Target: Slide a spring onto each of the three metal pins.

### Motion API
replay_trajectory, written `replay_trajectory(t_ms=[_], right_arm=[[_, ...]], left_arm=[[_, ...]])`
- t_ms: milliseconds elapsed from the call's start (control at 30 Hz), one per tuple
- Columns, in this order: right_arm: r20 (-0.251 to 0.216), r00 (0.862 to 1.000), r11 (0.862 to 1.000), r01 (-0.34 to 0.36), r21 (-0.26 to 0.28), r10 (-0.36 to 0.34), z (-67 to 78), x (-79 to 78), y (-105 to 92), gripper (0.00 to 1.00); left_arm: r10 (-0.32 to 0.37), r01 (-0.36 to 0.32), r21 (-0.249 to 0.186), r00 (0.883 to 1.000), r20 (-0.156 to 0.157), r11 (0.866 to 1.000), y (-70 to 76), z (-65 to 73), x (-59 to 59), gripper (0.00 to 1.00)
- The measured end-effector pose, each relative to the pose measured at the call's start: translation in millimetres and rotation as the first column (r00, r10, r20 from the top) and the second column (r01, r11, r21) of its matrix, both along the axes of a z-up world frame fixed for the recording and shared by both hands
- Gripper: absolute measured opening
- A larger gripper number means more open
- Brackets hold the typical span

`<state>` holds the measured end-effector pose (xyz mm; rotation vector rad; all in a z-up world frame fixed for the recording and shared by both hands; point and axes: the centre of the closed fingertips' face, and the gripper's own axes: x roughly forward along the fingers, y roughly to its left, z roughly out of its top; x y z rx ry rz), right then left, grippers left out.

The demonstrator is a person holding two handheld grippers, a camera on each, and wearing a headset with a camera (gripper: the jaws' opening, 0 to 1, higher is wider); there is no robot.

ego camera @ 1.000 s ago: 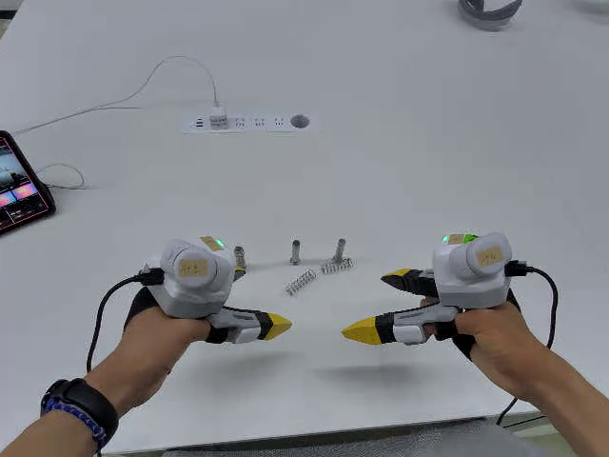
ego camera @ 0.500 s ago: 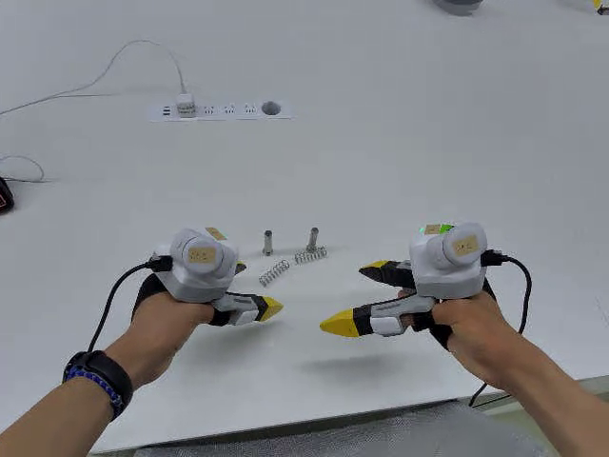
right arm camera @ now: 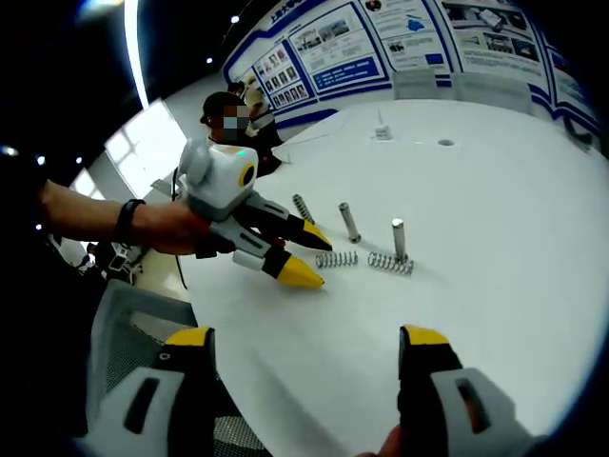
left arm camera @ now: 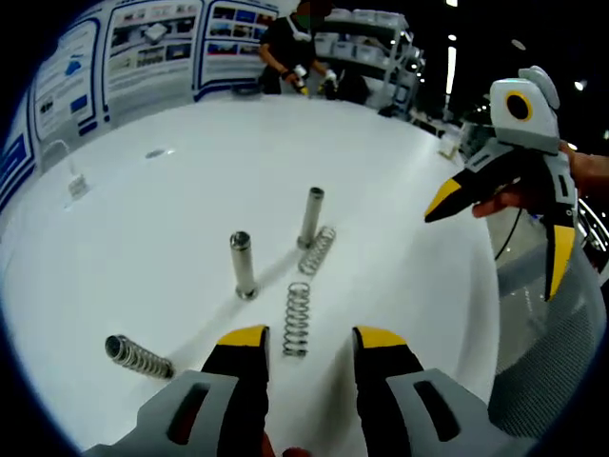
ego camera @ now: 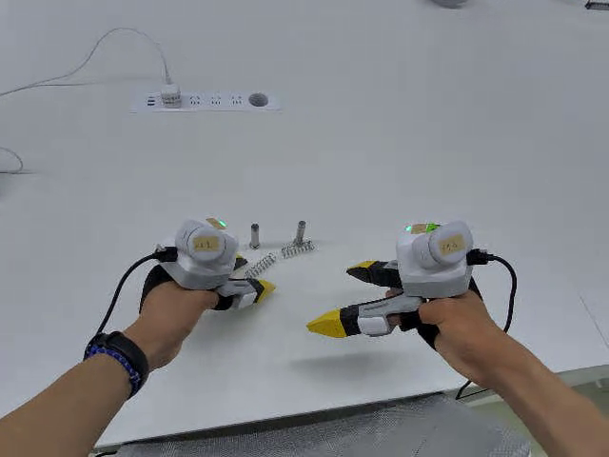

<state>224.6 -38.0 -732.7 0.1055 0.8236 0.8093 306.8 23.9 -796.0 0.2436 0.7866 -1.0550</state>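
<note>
Two bare metal pins (ego camera: 254, 235) (ego camera: 300, 231) stand upright on the white table (ego camera: 400, 143). One loose spring (ego camera: 260, 265) lies just ahead of my left gripper (ego camera: 255, 278), another spring (ego camera: 297, 248) lies by the right pin's foot. In the left gripper view the near spring (left arm camera: 298, 319) lies in line with the gap of my open left gripper (left arm camera: 312, 338), just past its tips, and a third pin with a spring on it (left arm camera: 138, 357) sits to the left. My right gripper (ego camera: 336, 297) hovers wide open to the right, nothing in it.
A white power strip (ego camera: 205, 100) with a plugged charger and cable lies at the back left. The table's front edge (ego camera: 314, 411) runs just below my hands. A person stands beyond the table's far end (left arm camera: 295, 43) in the left gripper view.
My left gripper has moved forward to the near loose spring, covering the leftmost pin in the head view. The right gripper has stayed open and drifted slightly left.
</note>
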Motion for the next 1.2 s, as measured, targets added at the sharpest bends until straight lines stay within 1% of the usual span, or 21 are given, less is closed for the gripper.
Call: replay_trajectory(t_ms=[133, 167, 200, 267, 333, 400, 500, 533, 567, 667, 833, 967, 1100, 1200], right_arm=[[-0.005, 1.000, 1.000, -0.006, 0.000, 0.006, -1.3, -0.7, 1.5, 0.80], [-0.007, 1.000, 1.000, -0.008, -0.001, 0.008, -1.9, -0.7, 1.8, 0.80], [-0.007, 1.000, 1.000, -0.010, -0.002, 0.010, -1.9, -0.6, 2.5, 0.80], [-0.008, 1.000, 1.000, -0.010, 0.001, 0.010, -1.3, 0.1, 3.3, 0.80], [-0.008, 1.000, 1.000, -0.010, 0.003, 0.010, -1.0, 0.9, 3.7, 0.80], [-0.007, 1.000, 1.000, -0.011, 0.002, 0.011, -0.8, 1.8, 3.8, 0.80], [-0.006, 1.000, 1.000, -0.011, 0.002, 0.011, -0.8, 3.0, 3.1, 0.80], [-0.005, 1.000, 1.000, -0.010, 0.002, 0.010, -0.8, 3.3, 2.6, 0.80], [-0.006, 1.000, 1.000, -0.009, 0.001, 0.009, -1.0, 3.3, 2.2, 0.80], [-0.006, 1.000, 1.000, -0.007, 0.001, 0.007, -0.5, 3.1, 1.3, 0.80], [-0.007, 1.000, 1.000, -0.003, 0.000, 0.003, -0.7, 2.5, -0.7, 0.80], [-0.008, 1.000, 1.000, -0.001, 0.000, 0.001, -1.2, 1.9, -1.5, 0.80], [-0.008, 1.000, 1.000, -0.003, 0.000, 0.003, -1.8, 1.1, -0.5, 0.80], [-0.009, 1.000, 1.000, -0.001, 0.005, 0.001, -1.8, 1.2, 1.0, 0.79]], left_arm=[[0.018, -0.018, -0.003, 1.000, -0.009, 1.000, -0.3, -4.4, 1.6, 0.34], [0.025, -0.025, -0.004, 1.000, 0.009, 1.000, 0.1, -3.8, 4.1, 0.31], [0.025, -0.025, 0.003, 1.000, 0.015, 1.000, 1.3, -4.1, 4.2, 0.29], [0.039, -0.039, -0.002, 0.999, 0.017, 0.999, 2.5, -4.9, 6.2, 0.25], [0.049, -0.049, 0.003, 0.998, 0.037, 0.999, 5.1, -4.2, 8.4, 0.20], [0.056, -0.056, 0.004, 0.997, 0.048, 0.998, 6.5, -5.6, 11.2, 0.16], [0.050, -0.051, 0.016, 0.997, 0.065, 0.999, 7.5, -6.0, 11.9, 0.13], [0.041, -0.043, 0.027, 0.995, 0.086, 0.999, 7.8, -6.0, 12.2, 0.12], [0.037, -0.040, 0.027, 0.996, 0.087, 0.999, 7.4, -6.1, 10.9, 0.12], [0.036, -0.039, 0.030, 0.995, 0.097, 0.999, 8.3, -6.7, 12.5, 0.11], [0.035, -0.038, 0.031, 0.995, 0.091, 0.999, 9.4, -5.9, 11.4, 0.11], [0.036, -0.040, 0.038, 0.996, 0.078, 0.998, 14.4, -6.2, 8.7, 0.11], [0.048, -0.051, 0.036, 0.996, 0.075, 0.998, 20.8, -5.2, 8.1, 0.11], [0.054, -0.057, 0.031, 0.996, 0.075, 0.998, 24.0, -1.5, 7.0, 0.11]])
